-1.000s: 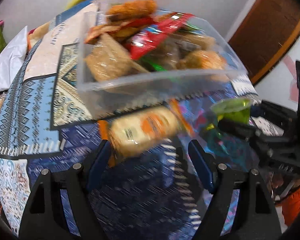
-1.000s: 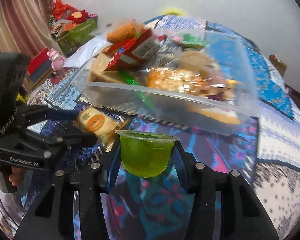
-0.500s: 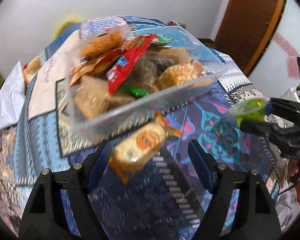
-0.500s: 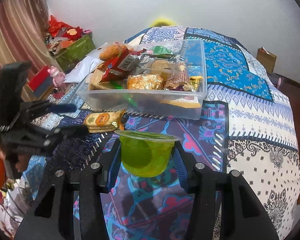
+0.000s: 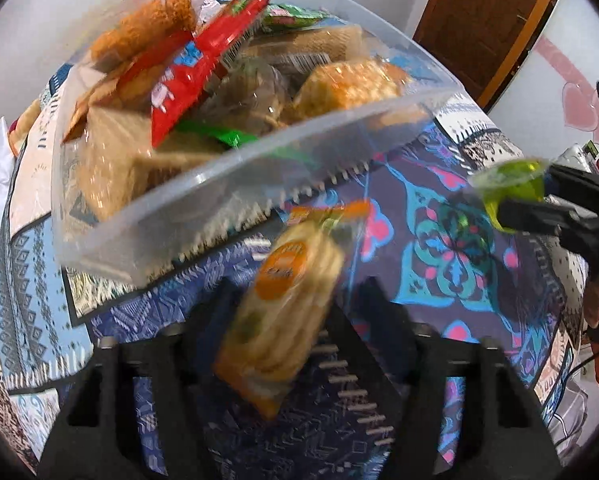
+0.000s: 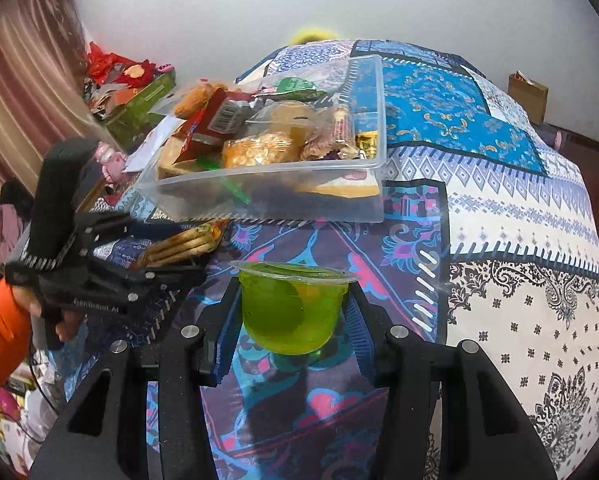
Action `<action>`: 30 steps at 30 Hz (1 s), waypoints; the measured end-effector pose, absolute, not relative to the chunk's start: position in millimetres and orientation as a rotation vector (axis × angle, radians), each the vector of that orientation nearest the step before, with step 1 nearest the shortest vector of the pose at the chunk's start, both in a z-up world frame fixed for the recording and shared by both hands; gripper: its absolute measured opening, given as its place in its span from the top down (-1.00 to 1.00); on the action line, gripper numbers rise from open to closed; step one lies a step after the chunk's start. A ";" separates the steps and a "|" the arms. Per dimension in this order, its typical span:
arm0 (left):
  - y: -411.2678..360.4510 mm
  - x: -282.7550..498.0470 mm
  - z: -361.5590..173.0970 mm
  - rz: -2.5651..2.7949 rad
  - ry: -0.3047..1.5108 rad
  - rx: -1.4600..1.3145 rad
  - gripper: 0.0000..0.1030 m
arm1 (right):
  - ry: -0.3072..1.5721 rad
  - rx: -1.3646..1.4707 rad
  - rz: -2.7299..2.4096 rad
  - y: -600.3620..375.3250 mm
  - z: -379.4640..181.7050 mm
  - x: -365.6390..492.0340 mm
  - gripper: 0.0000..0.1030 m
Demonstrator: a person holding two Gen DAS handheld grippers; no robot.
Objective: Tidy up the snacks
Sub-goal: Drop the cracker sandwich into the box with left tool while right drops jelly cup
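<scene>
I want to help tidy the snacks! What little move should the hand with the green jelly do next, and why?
Probably lift the green jelly cup forward and over the near wall of the clear box. The right gripper already grips the cup, and the box, full of other snacks, sits just ahead on the bedspread.

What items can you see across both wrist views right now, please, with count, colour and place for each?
Clear plastic bin: one, transparent, on the bedspread, piled with wrapped snacks.
Red snack packet: one, red, in the bin, near the top of the pile.
Biscuit pack: one, orange and cream, between the left gripper's fingers.
Jelly cup: one, green, between the right gripper's fingers.
Bedspread: one, blue, white and purple patchwork, under everything.
Left gripper: black, around the biscuit pack.
Right gripper: black, shut on the jelly cup.
</scene>
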State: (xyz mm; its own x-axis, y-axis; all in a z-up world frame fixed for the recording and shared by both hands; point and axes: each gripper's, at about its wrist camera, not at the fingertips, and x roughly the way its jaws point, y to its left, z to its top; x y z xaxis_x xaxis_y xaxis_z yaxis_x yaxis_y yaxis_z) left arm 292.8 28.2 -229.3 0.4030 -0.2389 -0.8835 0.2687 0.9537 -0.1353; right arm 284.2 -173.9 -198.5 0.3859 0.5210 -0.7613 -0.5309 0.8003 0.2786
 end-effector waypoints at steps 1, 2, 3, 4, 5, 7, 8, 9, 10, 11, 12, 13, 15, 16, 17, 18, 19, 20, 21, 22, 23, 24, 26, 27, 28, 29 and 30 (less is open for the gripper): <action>26.9 290.0 -228.9 -0.310 1.108 0.029 0.13 | 0.963 -0.013 0.668 -173.2 -198.4 284.1 0.12; 26.2 287.6 -228.4 -0.306 1.104 0.022 0.19 | 0.962 -0.014 0.669 -172.4 -198.2 284.2 0.12; 26.3 285.5 -227.2 -0.306 1.101 0.008 0.20 | 0.962 -0.015 0.669 -171.8 -197.6 283.8 0.12; 24.9 283.2 -225.7 -0.305 1.094 -0.007 0.26 | 0.959 -0.015 0.670 -171.1 -196.5 283.2 0.12; 23.1 279.5 -223.2 -0.302 1.083 -0.015 0.32 | 0.957 -0.016 0.671 -170.9 -195.8 283.4 0.12; 20.6 270.2 -217.2 -0.299 1.060 -0.013 0.51 | 0.952 -0.018 0.672 -170.8 -193.4 282.8 0.12; 19.9 266.7 -215.0 -0.296 1.054 -0.014 0.51 | 0.947 -0.019 0.672 -170.9 -191.5 282.1 0.12; 19.7 263.0 -212.4 -0.293 1.046 -0.019 0.51 | 0.942 -0.019 0.671 -171.3 -189.2 281.5 0.12; 19.4 258.4 -208.6 -0.288 1.036 -0.023 0.51 | 0.937 -0.017 0.670 -171.6 -187.1 281.3 0.12; 24.9 252.7 -203.0 -0.278 1.027 -0.021 0.51 | 0.933 -0.016 0.670 -171.5 -184.7 281.0 0.12; 24.6 249.9 -199.2 -0.265 1.015 -0.014 0.52 | 0.928 -0.015 0.669 -171.7 -181.7 280.4 0.12; 25.3 246.5 -193.6 -0.257 0.999 -0.009 0.52 | 0.923 -0.015 0.669 -171.5 -179.5 279.7 0.12; 28.5 241.0 -180.4 -0.249 0.967 -0.012 0.52 | 0.911 -0.015 0.670 -170.9 -174.6 278.5 0.12; 29.2 239.2 -172.6 -0.248 0.949 -0.020 0.52 | 0.904 -0.016 0.670 -170.3 -171.7 278.2 0.12; 30.1 238.7 -166.3 -0.244 0.936 -0.023 0.52 | 0.897 -0.018 0.671 -169.9 -169.3 278.7 0.12; 31.1 238.1 -159.6 -0.238 0.920 -0.024 0.52 | 0.890 -0.020 0.671 -169.0 -166.5 279.4 0.12; 31.2 238.9 -152.3 -0.232 0.902 -0.027 0.52 | 0.881 -0.024 0.669 -167.8 -163.6 280.5 0.12; 30.7 241.7 -146.0 -0.229 0.886 -0.035 0.52 | 0.874 -0.027 0.666 -166.7 -161.6 281.7 0.12; 30.2 244.2 -141.5 -0.226 0.875 -0.041 0.52 | 0.864 -0.029 0.663 -165.6 -158.7 283.3 0.12; 30.2 247.3 -136.4 -0.220 0.862 -0.046 0.52 | 0.855 -0.028 0.662 -164.6 -155.8 285.2 0.12; 28.3 252.7 -133.0 -0.218 0.852 -0.049 0.52 | 0.847 -0.025 0.662 -163.9 -153.2 287.7 0.12; 27.8 257.5 -129.1 -0.216 0.841 -0.052 0.52 | 0.839 -0.023 0.661 -162.9 -150.3 290.6 0.12; 24.0 269.5 -125.4 -0.208 0.826 -0.052 0.52 | 0.822 -0.026 0.652 -159.5 -144.6 299.4 0.12; 23.4 275.0 -123.9 -0.207 0.821 -0.054 0.52 | 0.815 -0.028 0.646 -158.2 -142.6 302.9 0.12; 22.5 281.3 -122.9 -0.206 0.817 -0.054 0.52 | 0.805 -0.029 0.637 -156.1 -140.0 309.3 0.12; 21.2 288.1 -124.4 -0.201 0.815 -0.054 0.52 | 0.800 -0.029 0.631 -154.6 -138.0 314.3 0.12; 21.1 294.4 -124.9 -0.197 0.816 -0.057 0.52 | 0.795 -0.030 0.626 -153.5 -136.6 319.0 0.12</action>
